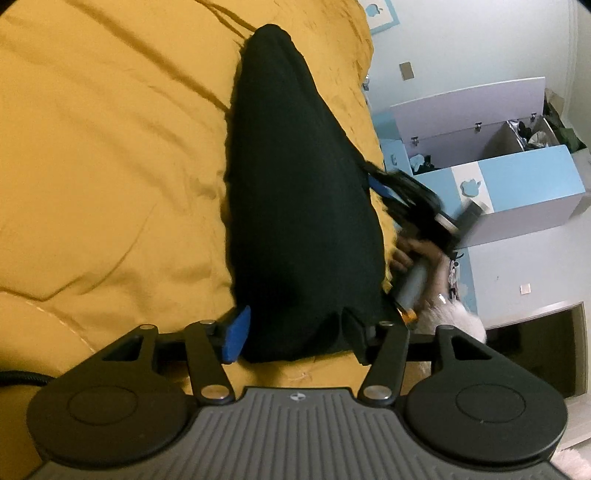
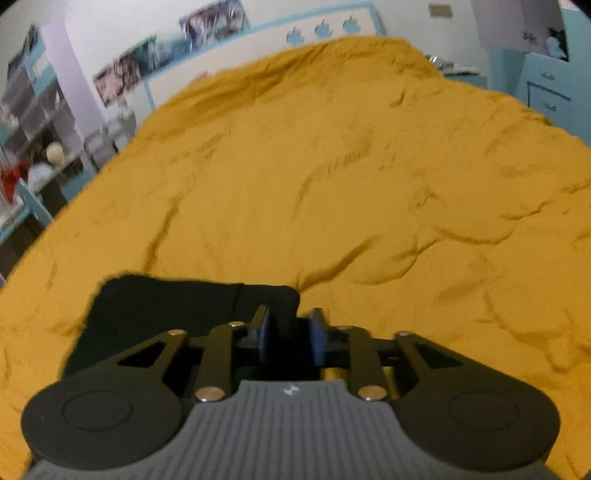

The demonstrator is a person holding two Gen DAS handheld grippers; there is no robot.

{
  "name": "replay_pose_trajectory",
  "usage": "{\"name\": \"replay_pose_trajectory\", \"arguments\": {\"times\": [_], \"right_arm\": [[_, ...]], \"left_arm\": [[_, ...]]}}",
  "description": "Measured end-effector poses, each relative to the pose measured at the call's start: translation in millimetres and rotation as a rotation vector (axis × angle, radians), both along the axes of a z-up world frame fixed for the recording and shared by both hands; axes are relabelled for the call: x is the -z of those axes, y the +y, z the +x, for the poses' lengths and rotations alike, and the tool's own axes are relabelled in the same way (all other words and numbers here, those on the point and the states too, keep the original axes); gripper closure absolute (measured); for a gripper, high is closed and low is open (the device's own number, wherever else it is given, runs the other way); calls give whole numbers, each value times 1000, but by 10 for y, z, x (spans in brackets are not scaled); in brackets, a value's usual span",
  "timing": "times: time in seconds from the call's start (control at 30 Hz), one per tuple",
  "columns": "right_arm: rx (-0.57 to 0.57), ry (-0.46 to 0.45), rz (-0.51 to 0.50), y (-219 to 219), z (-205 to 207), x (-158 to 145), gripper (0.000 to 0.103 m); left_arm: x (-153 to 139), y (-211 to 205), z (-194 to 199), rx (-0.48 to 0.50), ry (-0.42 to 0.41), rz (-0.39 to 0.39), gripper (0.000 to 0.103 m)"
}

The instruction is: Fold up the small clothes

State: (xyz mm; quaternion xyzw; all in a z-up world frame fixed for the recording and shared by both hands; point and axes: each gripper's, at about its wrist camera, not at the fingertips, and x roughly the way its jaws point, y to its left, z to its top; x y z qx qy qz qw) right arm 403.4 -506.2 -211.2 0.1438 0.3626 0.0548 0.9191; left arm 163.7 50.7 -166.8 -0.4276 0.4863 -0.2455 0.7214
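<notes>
Blurred beyond reading: the right gripper point(image 1: 373, 181) and the hand point(image 1: 410, 254) holding it beside the black garment point(image 1: 295, 206), plus wall posters point(image 2: 210, 22) across the room.

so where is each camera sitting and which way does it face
Left wrist: sits on the left gripper, looks down along the black garment on the yellow duvet; the right gripper and the hand holding it show at its side.
Right wrist: sits on the right gripper, looks across the bed toward the far wall; no hand shows.
Shared: garment, duvet.
</notes>
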Motion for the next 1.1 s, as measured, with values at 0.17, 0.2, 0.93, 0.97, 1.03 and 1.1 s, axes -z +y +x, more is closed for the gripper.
{"name": "replay_pose_trajectory", "arguments": {"times": [0.17, 0.2, 0.93, 0.97, 1.03, 1.1], "right_arm": [[-77, -95, 13, -86, -922, -443, 60], [-81, -98, 8, -111, -1159, -486, 60], [52, 27, 183, -317, -2466, -277, 97], [54, 53, 169, -316, -2449, -176, 97], [63, 81, 198, -346, -2439, -3, 98], [78, 75, 233, -390, -2453, 40, 95]], "left_arm": [[-21, 60, -14, 19, 14, -26, 37], [-22, 63, -27, 22, 10, -27, 37], [-54, -11, -118, 1, 20, 69, 88], [-2, -8, -120, 4, 27, 68, 88], [6, -4, -124, 16, 17, 75, 88], [-64, 0, -127, 33, 13, 95, 81]]}}
